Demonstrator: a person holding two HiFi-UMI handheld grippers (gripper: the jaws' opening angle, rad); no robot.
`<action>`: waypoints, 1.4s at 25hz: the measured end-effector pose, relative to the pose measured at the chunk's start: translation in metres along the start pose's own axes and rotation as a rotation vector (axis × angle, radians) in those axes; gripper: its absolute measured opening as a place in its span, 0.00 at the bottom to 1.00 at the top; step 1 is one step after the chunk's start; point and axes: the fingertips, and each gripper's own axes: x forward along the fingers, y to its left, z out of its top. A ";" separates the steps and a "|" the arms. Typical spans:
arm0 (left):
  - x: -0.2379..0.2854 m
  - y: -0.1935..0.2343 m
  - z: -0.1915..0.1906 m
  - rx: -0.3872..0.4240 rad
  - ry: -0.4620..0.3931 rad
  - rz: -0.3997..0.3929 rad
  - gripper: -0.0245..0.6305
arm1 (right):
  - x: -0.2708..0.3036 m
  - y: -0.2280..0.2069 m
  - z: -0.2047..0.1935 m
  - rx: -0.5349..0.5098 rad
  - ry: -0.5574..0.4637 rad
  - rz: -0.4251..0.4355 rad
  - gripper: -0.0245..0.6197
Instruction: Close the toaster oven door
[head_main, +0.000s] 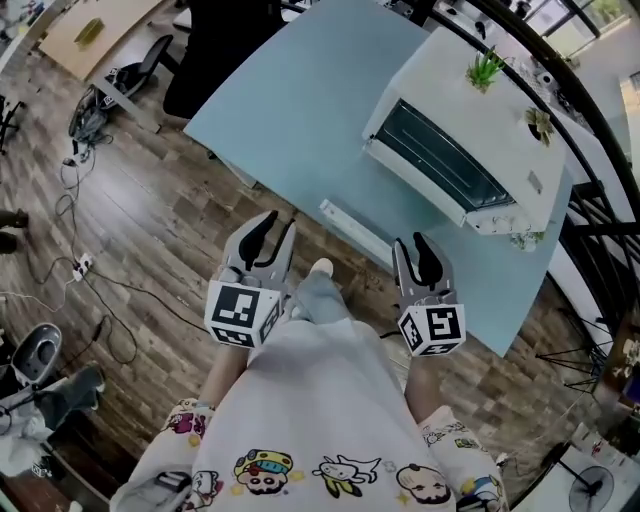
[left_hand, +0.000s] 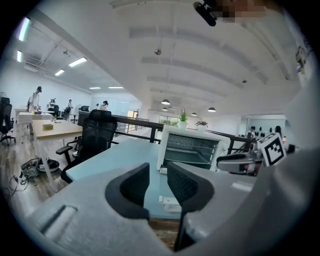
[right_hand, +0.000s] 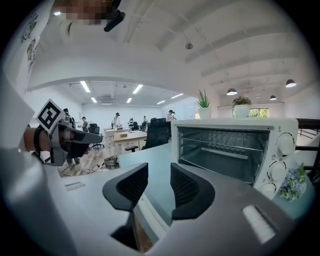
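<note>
A white toaster oven (head_main: 470, 140) stands on the pale blue table (head_main: 290, 110) with its cavity open. Its glass door lies folded down flat toward me, and the white door handle (head_main: 352, 230) sits near the table's front edge. My left gripper (head_main: 270, 238) hovers open and empty just short of the table edge, left of the handle. My right gripper (head_main: 420, 252) is open and empty too, just right of the handle. In the right gripper view the oven (right_hand: 232, 150) is close ahead and the door's edge (right_hand: 150, 220) shows below my jaws. The left gripper view has the oven (left_hand: 192, 149) farther off.
Two small potted plants (head_main: 485, 68) (head_main: 540, 122) stand on top of the oven. A black office chair (head_main: 215, 50) is behind the table's far left corner. Cables (head_main: 90, 270) lie on the wooden floor at left. A dark railing (head_main: 590, 130) runs behind the oven.
</note>
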 end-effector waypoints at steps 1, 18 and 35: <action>0.009 -0.002 0.004 0.005 0.002 -0.016 0.19 | 0.003 -0.007 0.002 0.006 -0.002 -0.014 0.25; 0.116 -0.033 0.065 0.096 -0.027 -0.196 0.19 | 0.004 -0.096 0.036 0.049 -0.076 -0.213 0.25; 0.163 -0.114 0.074 0.188 0.027 -0.565 0.19 | -0.076 -0.122 0.011 0.183 -0.068 -0.565 0.25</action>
